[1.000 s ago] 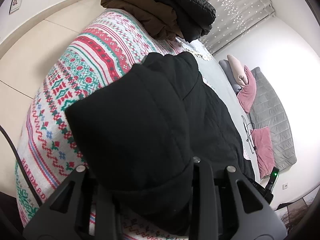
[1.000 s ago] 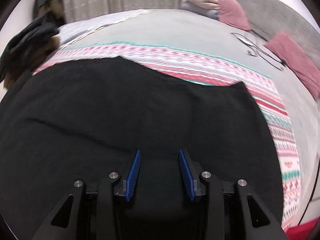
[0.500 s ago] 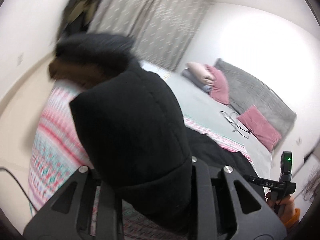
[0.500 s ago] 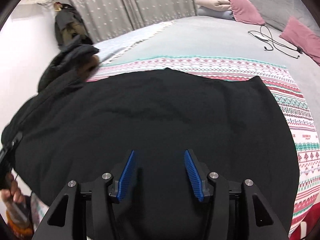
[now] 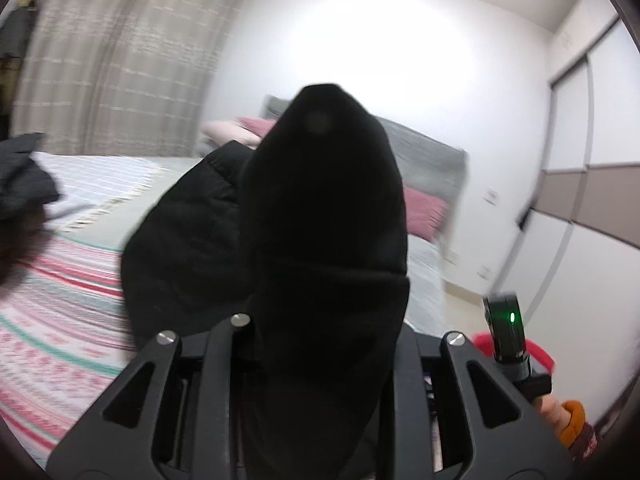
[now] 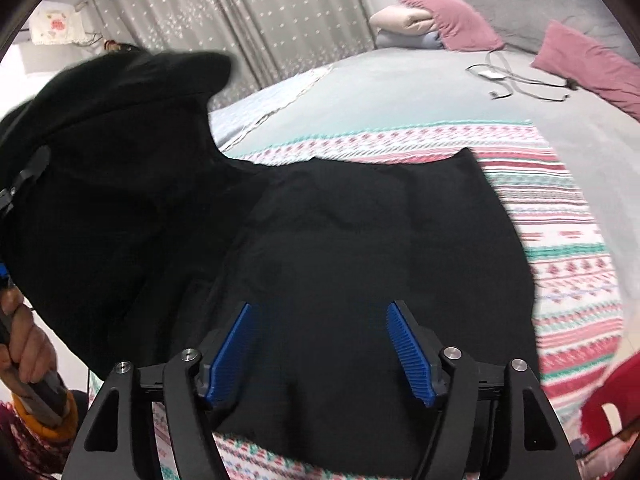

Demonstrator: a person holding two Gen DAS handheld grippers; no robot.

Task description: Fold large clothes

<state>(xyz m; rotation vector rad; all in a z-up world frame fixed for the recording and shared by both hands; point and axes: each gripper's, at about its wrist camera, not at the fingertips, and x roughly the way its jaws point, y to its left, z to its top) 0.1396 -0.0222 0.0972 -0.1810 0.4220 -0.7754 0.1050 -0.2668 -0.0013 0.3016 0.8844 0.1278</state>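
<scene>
A large black garment (image 6: 360, 220) lies spread on a patterned blanket (image 6: 560, 240) on the bed. My left gripper (image 5: 320, 340) is shut on a thick fold of that black garment (image 5: 320, 220), which stands up in front of the lens and hides the fingertips. In the right wrist view this lifted part (image 6: 100, 140) hangs in the air at the left, above a hand (image 6: 24, 340) on the left gripper's handle. My right gripper (image 6: 320, 320) hovers over the garment's near edge. Its jaws are opening, and its blue pads (image 6: 236, 352) press on nothing.
Behind the blanket the grey bed sheet (image 6: 400, 80) carries a cable (image 6: 516, 80) and pink pillows (image 6: 580, 52). A heap of dark clothes (image 5: 20, 176) sits at the bed's left side near the curtain (image 6: 240, 12). Something red (image 6: 608, 412) lies at the lower right. Wardrobe doors (image 5: 580, 200) stand to the right.
My left gripper has risen and rolled, carrying the black fold up off the blanket. The right gripper's jaws have spread wider and it has drawn back over the garment.
</scene>
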